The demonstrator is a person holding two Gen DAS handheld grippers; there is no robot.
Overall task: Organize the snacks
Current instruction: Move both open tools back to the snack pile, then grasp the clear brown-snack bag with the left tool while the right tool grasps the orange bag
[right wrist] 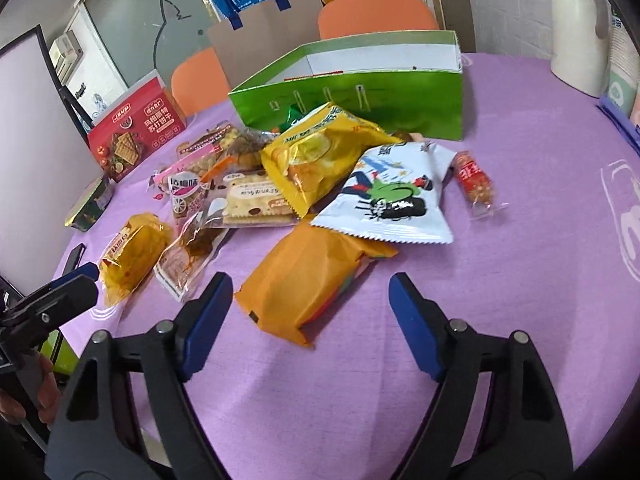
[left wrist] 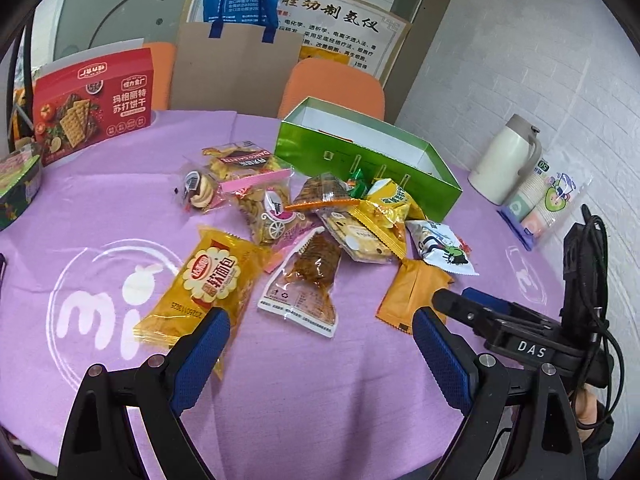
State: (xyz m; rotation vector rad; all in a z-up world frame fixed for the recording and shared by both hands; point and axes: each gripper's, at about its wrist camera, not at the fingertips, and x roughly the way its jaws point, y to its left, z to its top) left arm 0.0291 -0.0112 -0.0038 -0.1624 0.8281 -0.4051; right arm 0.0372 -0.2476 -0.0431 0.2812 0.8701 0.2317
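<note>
The left gripper (left wrist: pixel 320 344) is wide open and holds nothing. Its left finger sits just by the near end of the yellow plastic bread packet (left wrist: pixel 202 280). The right gripper (right wrist: pixel 310 308) is wide open too, with nothing in it. The near end of the flat orange snack packet (right wrist: pixel 308 280) lies between its fingers. The other snacks lie in a heap on the purple cloth-covered surface (left wrist: pixel 320 380), near the open green cardboard box (left wrist: pixel 368 160) at the far side.
</note>
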